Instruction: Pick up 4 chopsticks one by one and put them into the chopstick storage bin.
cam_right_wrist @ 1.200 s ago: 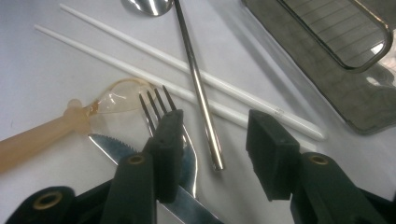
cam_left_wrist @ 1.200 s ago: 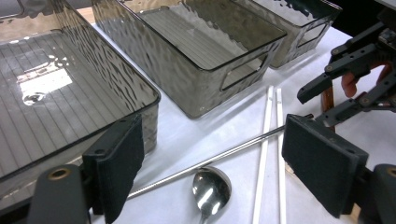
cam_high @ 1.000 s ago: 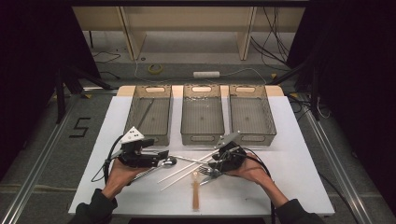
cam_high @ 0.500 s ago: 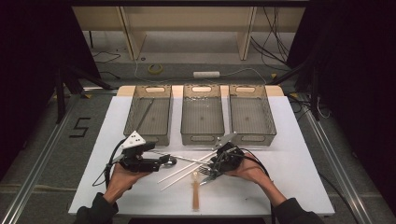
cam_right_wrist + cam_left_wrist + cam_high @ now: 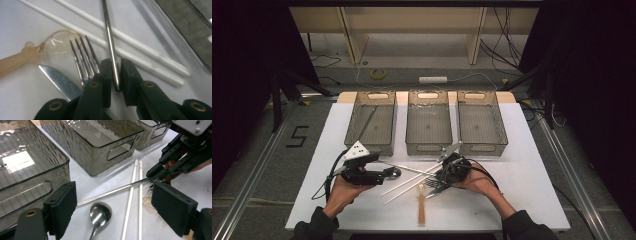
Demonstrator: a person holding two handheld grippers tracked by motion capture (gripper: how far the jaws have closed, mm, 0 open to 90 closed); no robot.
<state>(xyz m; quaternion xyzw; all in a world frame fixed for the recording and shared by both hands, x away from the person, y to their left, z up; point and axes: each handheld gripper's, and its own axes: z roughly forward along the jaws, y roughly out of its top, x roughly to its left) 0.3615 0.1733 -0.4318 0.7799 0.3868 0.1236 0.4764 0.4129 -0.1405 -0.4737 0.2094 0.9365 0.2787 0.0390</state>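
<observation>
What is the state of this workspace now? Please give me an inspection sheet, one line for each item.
Surface: white table, dry, no spill seen.
Job's things: metal stick lies across two white sticks; three grey bins at the back, the left one holding one stick.
Clutter: spoon, fork, knife and amber spoon lie loose.
Grippers: right gripper, jaws just closed on the metal stick; left gripper, jaws open over the spoon.
Cables: one cable trails from the left gripper, off the cutlery.
Surroundings: power strip and tape roll on the floor.
</observation>
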